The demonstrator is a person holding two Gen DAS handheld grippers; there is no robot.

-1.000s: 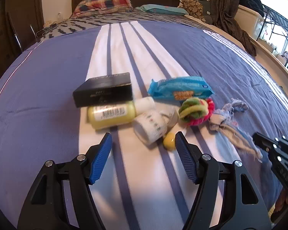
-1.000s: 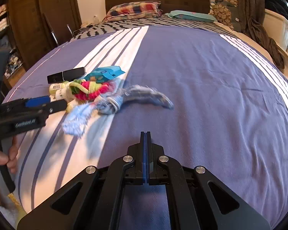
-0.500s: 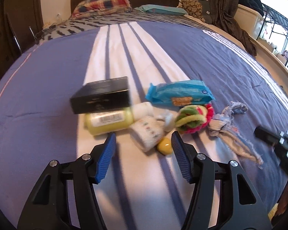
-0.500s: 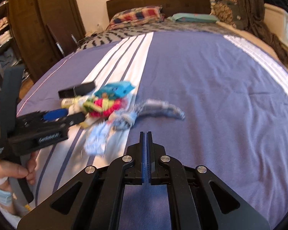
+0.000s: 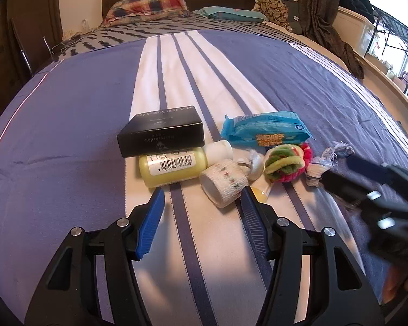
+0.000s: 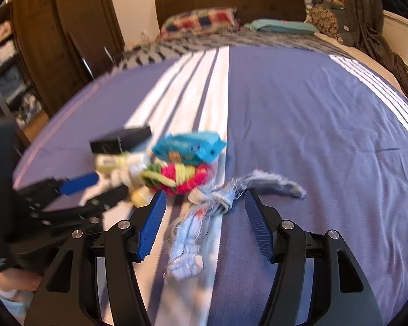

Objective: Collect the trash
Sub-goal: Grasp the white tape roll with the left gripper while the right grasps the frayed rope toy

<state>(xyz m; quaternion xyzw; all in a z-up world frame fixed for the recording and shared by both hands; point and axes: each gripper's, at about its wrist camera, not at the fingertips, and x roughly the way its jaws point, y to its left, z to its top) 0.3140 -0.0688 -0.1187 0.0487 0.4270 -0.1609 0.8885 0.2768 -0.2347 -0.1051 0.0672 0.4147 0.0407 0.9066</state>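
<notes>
Right gripper [image 6: 204, 212] jaws just sprang apart, empty, over the rag [image 6: 204, 217]; left gripper [image 5: 202, 209] apart near the tape roll [image 5: 224, 186]. Next I'd drop and pinch.

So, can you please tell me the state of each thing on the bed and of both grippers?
Black box: closed, flat, resting partly on the bottle.
Yellow bottle: capped, on its side.
Blue packet: lying flat.
Bandage roll: on its side.
Denim rag: knotted, frayed.
Left gripper: open, empty.
Right gripper: just opened, empty.
</notes>
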